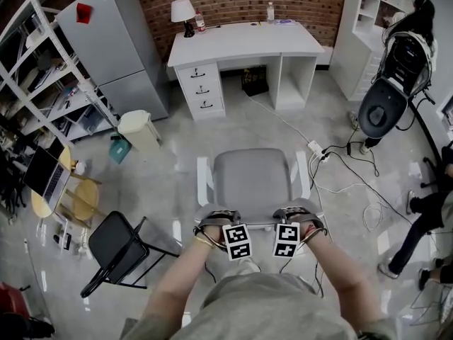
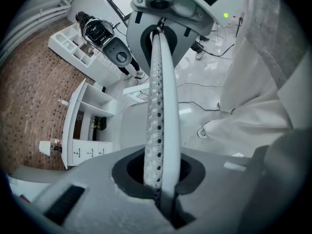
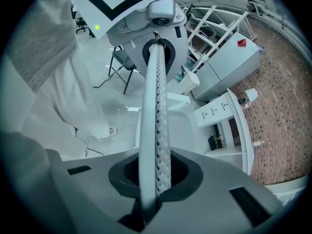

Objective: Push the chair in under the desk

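My left gripper [image 1: 218, 222] and my right gripper [image 1: 301, 218] are both squeezed tight on the top edge of the chair's back [image 2: 158, 106], one near each end. The thin rim runs right between the jaws of each one. The chair [image 1: 253, 179] stands out on the floor with its seat toward the desk [image 1: 244, 44], and it is well apart from it. So I think the push has not begun yet.

Here is what could go wrong.

I hold the chair very high up. I can't see what is under the seat. If I push hard up there and something down low catches, the chair could tip forward and not move along.

A white cable [image 1: 279, 119] lies on the floor from the desk to a power strip [image 1: 315, 147] near the chair's right side. The chair could run onto it and get stuck, or drag it along.

The rim is thin and looks smooth. If I push more with one hand than the other, my jaws could slip, or the chair could turn and go crooked.

The gap under the desk looks only a bit wider than the chair. An armrest [image 1: 204, 179] could bump the drawers [image 1: 202, 87]. There is also a black thing [image 1: 255, 80] at the back of the gap, and the seat may hit it.
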